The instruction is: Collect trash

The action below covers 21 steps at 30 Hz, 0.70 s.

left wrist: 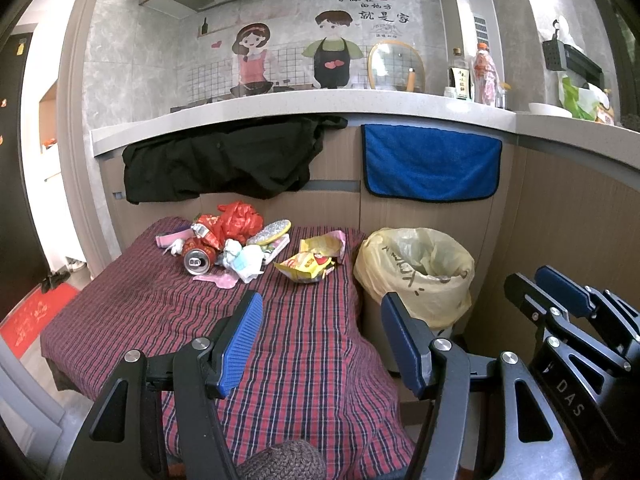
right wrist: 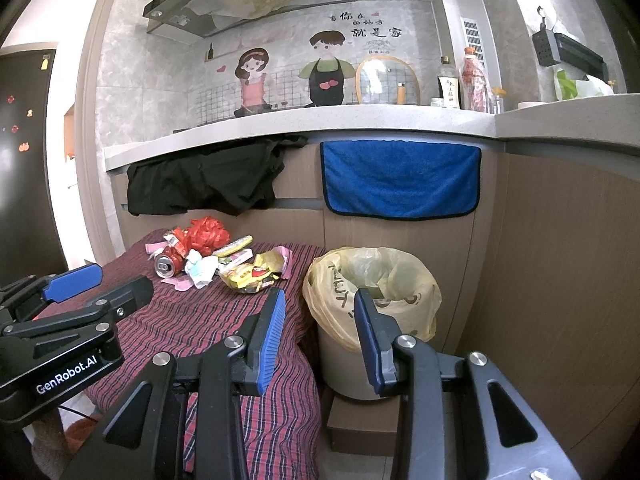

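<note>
A pile of trash lies at the far end of a red plaid-covered table: a red plastic bag, a drink can on its side, crumpled white paper, and a yellow snack wrapper. A bin lined with a yellow bag stands right of the table. My left gripper is open and empty above the table's near half. My right gripper is open and empty, near the bin. The pile also shows in the right wrist view, with the can and the wrapper.
A kitchen counter runs behind the table, with a black cloth and a blue towel hanging from its edge. Bottles and a pot lid stand on the counter. A red mat lies on the floor at left.
</note>
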Tool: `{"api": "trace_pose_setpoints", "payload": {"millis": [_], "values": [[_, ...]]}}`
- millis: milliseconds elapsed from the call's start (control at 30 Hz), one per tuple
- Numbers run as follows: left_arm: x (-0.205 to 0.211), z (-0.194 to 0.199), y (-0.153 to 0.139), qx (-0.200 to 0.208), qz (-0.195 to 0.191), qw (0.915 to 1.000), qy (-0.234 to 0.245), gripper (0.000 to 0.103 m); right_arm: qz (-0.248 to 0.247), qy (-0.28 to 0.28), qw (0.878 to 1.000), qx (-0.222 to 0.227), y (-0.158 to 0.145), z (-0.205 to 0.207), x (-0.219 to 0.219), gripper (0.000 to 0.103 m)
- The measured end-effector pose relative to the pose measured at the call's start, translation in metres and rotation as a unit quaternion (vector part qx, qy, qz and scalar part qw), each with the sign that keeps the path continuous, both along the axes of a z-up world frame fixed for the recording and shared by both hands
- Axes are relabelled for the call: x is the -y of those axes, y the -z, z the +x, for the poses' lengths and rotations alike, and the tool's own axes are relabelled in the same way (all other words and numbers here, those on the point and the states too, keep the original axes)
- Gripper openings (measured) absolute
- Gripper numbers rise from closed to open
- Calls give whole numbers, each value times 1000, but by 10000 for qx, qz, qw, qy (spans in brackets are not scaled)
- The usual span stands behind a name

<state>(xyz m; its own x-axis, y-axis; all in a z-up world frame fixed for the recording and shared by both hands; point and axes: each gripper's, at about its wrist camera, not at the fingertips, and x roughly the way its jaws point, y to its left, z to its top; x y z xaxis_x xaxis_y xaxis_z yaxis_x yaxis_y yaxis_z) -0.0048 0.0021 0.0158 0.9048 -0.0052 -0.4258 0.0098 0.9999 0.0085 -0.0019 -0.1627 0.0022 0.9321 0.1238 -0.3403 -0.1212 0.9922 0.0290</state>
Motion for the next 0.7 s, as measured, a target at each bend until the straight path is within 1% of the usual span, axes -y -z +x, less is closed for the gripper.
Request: {"api": "trace_pose_setpoints", "payload": {"millis": [700], "values": [[0,0,-1,-16,-12,10000,-28,62,-8,-1,10000,10,1,1,0,34]]}}
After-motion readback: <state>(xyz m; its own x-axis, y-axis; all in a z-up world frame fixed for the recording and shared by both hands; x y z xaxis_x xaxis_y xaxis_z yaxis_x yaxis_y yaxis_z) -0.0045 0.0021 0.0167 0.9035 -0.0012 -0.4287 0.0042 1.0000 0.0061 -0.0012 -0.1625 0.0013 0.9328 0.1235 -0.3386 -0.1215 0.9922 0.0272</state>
